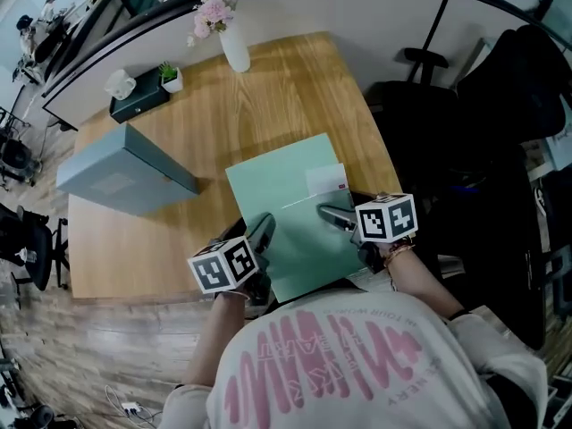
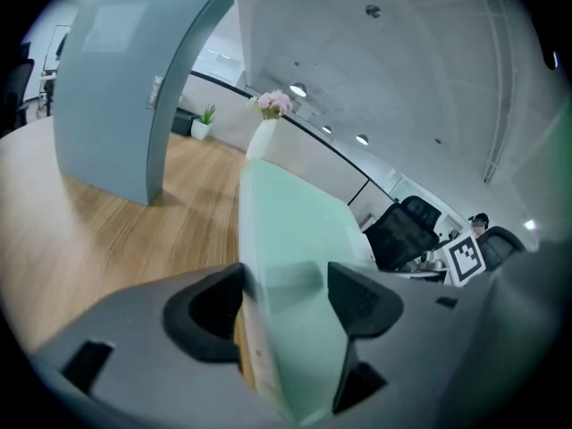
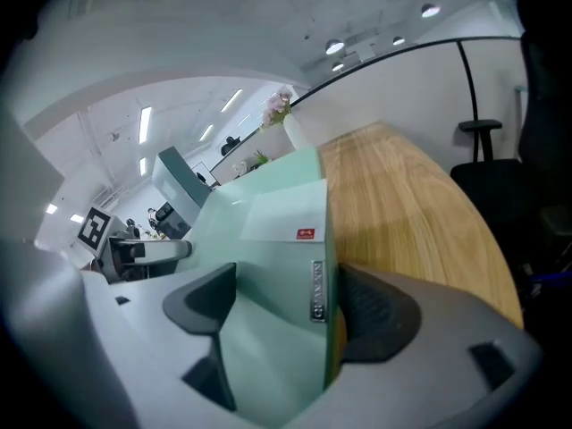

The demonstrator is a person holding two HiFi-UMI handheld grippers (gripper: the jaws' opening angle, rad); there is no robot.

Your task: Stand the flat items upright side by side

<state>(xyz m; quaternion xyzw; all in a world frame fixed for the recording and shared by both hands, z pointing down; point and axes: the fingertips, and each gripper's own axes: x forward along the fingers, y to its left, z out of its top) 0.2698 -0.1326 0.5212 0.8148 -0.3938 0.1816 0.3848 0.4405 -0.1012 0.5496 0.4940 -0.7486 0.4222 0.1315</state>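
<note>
Right at the near edge of the tabletop (image 1: 295, 88): green file box (image 1: 281, 199) (image 2: 286, 226) (image 3: 268, 257), broad face up toward the head view, near corner reaching that edge or just past it. Leaves bare wood open beyond its far side, all the way to the far edge, and a narrower strip along the right edge. Cannot tell whether lying flat or lifted off the wood on one side.

Gripped at both near corners. Left gripper (image 1: 264, 229) (image 2: 286, 298) closed on the left side, pads pressing across the box's thickness. Right gripper (image 1: 329, 214) (image 3: 281, 307) likewise clamped on the right side, beside the spine with its small metal label holder.

Toward the left edge, well apart from the green box: blue-grey box (image 1: 125, 172) (image 2: 125, 88), upright and tall, bounding the free room there. Along the far edge, well clear: white vase (image 1: 235, 50) (image 2: 261, 139) with pink flowers, small potted plant (image 1: 170, 77) (image 2: 204, 125), dark tissue box (image 1: 136, 102) near the far-left corner. Beyond the right edge, close by: black office chair (image 1: 429, 123) (image 3: 487, 181).

Long axis running from near edge toward far edge, leaning slightly left at the far end; white label with red mark at the far-right corner.
</note>
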